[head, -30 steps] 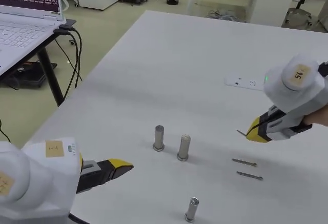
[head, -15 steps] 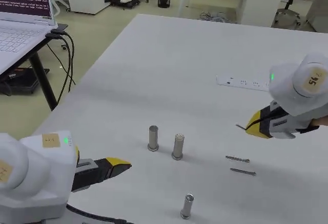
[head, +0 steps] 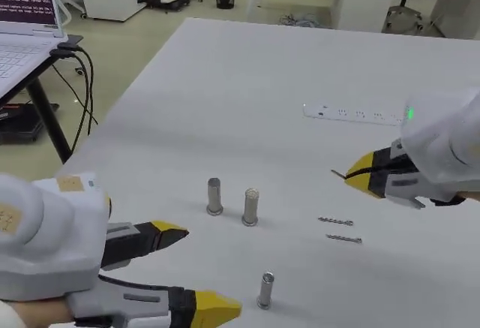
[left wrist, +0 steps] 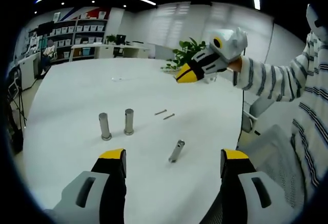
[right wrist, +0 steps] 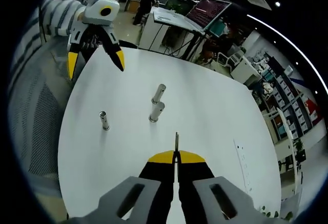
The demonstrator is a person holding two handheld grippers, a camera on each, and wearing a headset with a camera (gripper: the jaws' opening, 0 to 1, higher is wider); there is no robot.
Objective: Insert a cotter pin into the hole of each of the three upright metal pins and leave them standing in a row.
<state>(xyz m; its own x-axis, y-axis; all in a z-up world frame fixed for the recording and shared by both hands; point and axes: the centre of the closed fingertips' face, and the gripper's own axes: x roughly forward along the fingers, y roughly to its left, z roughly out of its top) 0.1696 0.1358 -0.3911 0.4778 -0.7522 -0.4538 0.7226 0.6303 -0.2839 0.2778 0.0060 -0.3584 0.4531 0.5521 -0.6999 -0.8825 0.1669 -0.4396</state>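
Apparently cotter pin [right wrist: 176, 140] in right claw [right wrist: 177, 156]

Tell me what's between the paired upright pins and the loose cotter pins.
Nothing; the head view shows bare table between upright pins and cotter pins.

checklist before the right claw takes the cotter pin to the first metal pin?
1. Right claw shut on cotter pin, tip sticking out: ok.
2. Left claw open, holding nothing: ok.
3. Metal pins all three upright: ok.
4. Which way their holes face: cannot tell.
5. Standing in a row: not ok, nearest pin sits off the line.
6. Two spare cotter pins lying loose: ok.
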